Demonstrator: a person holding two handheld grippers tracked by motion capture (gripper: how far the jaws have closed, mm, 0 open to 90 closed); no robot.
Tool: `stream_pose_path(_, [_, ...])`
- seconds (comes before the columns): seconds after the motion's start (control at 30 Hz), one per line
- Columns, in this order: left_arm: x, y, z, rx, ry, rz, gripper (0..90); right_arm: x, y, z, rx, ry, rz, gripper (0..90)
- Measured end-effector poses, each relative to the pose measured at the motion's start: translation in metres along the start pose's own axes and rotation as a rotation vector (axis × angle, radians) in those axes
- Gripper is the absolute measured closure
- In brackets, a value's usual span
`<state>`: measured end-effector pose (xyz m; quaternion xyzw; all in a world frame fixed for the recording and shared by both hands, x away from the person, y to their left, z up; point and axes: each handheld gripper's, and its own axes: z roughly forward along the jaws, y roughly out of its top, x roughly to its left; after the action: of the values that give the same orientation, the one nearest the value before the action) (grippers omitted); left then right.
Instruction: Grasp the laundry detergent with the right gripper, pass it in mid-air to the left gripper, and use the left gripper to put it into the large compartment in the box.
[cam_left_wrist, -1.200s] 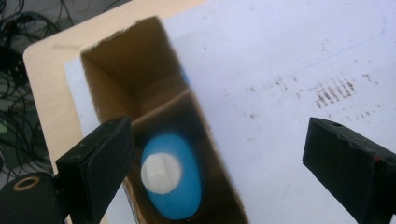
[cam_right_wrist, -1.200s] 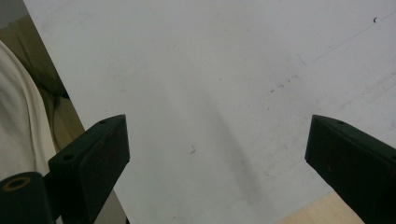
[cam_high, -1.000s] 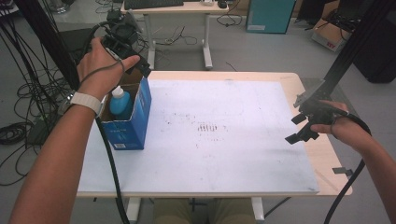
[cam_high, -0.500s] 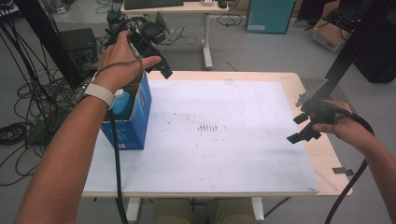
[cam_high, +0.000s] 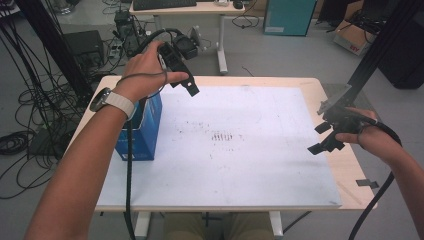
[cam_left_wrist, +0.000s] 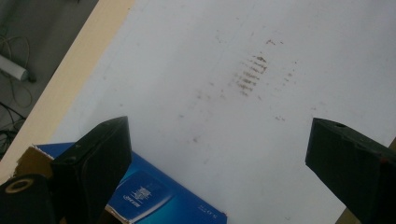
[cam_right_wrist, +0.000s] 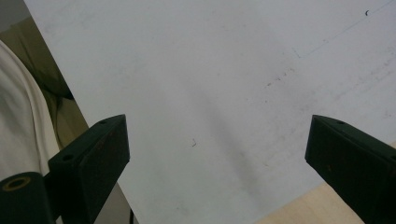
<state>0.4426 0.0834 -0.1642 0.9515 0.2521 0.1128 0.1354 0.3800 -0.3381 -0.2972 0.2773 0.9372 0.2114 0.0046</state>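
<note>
- Blue box sits just below and behind our left gripper, jaws spread wide, nothing in them.
- So nothing's grabbed yet, we'd guess the job's barely begun.
- Farther across the white mat, our right gripper hovers, jaws apart and empty too.

One blue box, one white table, two grippers, one wristwatch

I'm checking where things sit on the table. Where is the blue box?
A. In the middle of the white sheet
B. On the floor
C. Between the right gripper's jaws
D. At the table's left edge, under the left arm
D: the blue box stands at the table's left edge, below the left gripper.
</note>
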Motion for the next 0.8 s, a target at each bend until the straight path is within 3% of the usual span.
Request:
stream_pose_path(0.4, [-0.018, 0.002, 0.027, 0.037, -0.03, 0.048, 7.7, 0.0, -0.001, 0.002, 0.002, 0.003, 0.006, 6.3])
stream_pose_path(0.8, [-0.029, 0.01, 0.039, 0.032, -0.048, 0.085, 7.9, -0.001, -0.003, 0.002, -0.005, 0.009, 0.007, 6.2])
